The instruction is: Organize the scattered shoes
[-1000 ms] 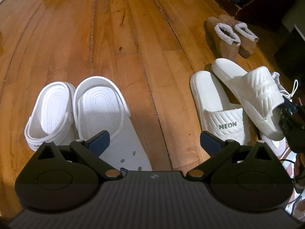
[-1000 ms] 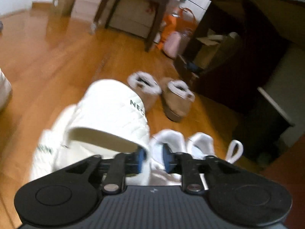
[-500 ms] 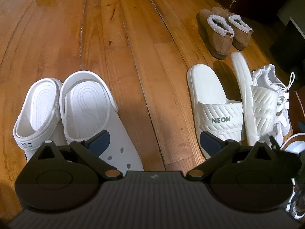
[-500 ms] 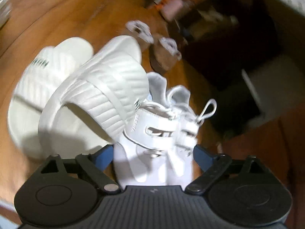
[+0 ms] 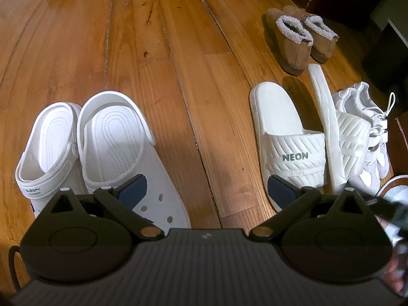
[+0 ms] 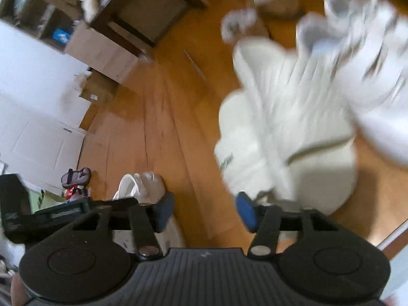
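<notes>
left gripper (image 5: 206,188) low in the left wrist view, fingers spread wide, nothing between the blue pads (image 5: 134,190), hanging over bare wooden floor (image 5: 158,51). just past the left pad, a pair of white clogs (image 5: 102,150) side by side, lower left of the frame, touching along their inner edges. past the right pad, a white neon slide (image 5: 288,142) flat on the boards, right of centre. right beside it, the second slide (image 5: 339,132) tipped up on its edge, strap leaning onto the white sneakers (image 5: 367,127) at the right edge. further up, upper right, a pair of tan fleece-lined slippers (image 5: 298,35) sitting together, apart from the slides.

over to the right wrist view, badly blurred: right gripper (image 6: 204,211) with jaws closing a touch yet wide apart, only floor between the pads, gripping nothing. slides and sneakers a white smear right of centre and upper right. white clogs peeking behind the left finger, lower left. beyond, a dark sandal (image 6: 76,176) at the left edge by a white door (image 6: 33,117), cardboard boxes (image 6: 102,51) and a dark wooden table (image 6: 150,7) at the top.
</notes>
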